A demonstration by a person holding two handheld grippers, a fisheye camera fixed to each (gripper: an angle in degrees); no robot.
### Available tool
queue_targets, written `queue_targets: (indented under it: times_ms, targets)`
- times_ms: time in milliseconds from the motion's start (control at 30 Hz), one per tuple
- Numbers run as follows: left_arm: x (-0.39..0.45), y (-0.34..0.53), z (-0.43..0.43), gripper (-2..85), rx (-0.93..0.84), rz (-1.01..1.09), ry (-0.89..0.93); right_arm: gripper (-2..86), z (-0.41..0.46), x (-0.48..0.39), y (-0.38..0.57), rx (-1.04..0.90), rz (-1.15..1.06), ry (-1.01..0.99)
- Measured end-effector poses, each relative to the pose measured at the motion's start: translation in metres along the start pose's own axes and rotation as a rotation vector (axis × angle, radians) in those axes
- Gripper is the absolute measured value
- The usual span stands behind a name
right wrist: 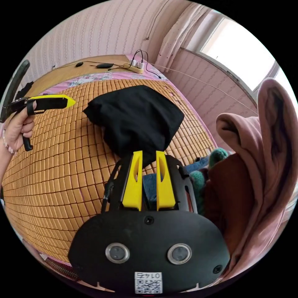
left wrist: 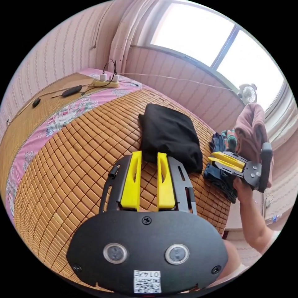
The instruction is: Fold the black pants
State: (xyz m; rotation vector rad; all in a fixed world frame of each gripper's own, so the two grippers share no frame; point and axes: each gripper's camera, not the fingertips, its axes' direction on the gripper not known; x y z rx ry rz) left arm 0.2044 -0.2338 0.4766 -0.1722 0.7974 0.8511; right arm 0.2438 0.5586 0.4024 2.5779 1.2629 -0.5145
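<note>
I read the black pants [left wrist: 170, 136] as already folded: they lie as a compact, thick bundle on the bamboo mat [left wrist: 77, 161] of the bed, with no leg trailing out. That would explain why neither of my tools is on them.

My left tool [left wrist: 149, 155] hangs above the mat with its yellow jaws apart, nothing between them. The pants sit just ahead of its jaw tips, slightly to the right of them in the left gripper view; whether the tips touch the cloth I cannot tell.

My right tool [right wrist: 149, 155] is also parted and empty. In the right gripper view the pants [right wrist: 136, 119] lie just beyond its tips. Under and beside this tool is a heap of other clothes [right wrist: 198, 177] at the bed's edge, blue and green pieces with a pink garment [right wrist: 267, 161] draped high beside them. I judge the right tool is held there because that pile is where the next piece would come from.

Far ahead of both tools, a power strip [left wrist: 107, 81] with plugged chargers lies near the wall.
</note>
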Motion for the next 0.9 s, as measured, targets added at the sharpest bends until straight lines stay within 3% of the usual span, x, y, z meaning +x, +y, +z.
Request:
queue_targets:
  times_ms: [167, 267, 400, 467, 633, 900]
  targets:
    - [0.013, 0.117, -0.111, 7.4, -0.048, 0.12, -0.022, 7.6, -0.051, -0.075, 0.112, -0.033, -0.153, -0.183]
    - [0.022, 0.235, -0.201, 6.6, -0.076, 0.111, -0.07, 7.6, -0.093, -0.138, 0.201, -0.095, -0.262, -0.302]
    - [0.043, 0.42, -0.347, 6.9, 0.0, 0.047, -0.269, 8.3, -0.164, -0.23, 0.298, -0.093, -0.513, -0.411]
    - [0.05, 0.492, -0.411, 7.1, 0.054, -0.031, -0.393, 9.0, -0.196, -0.272, 0.322, -0.029, -0.641, -0.383]
    - [0.061, 0.679, -0.575, 7.8, 0.23, -0.429, -0.596, 10.1, -0.287, -0.402, 0.342, 0.339, -1.084, -0.499]
    - [0.071, 0.839, -0.688, 6.5, 0.478, -0.817, -0.744, 11.7, -0.421, -0.585, 0.316, 0.529, -1.472, -0.67]
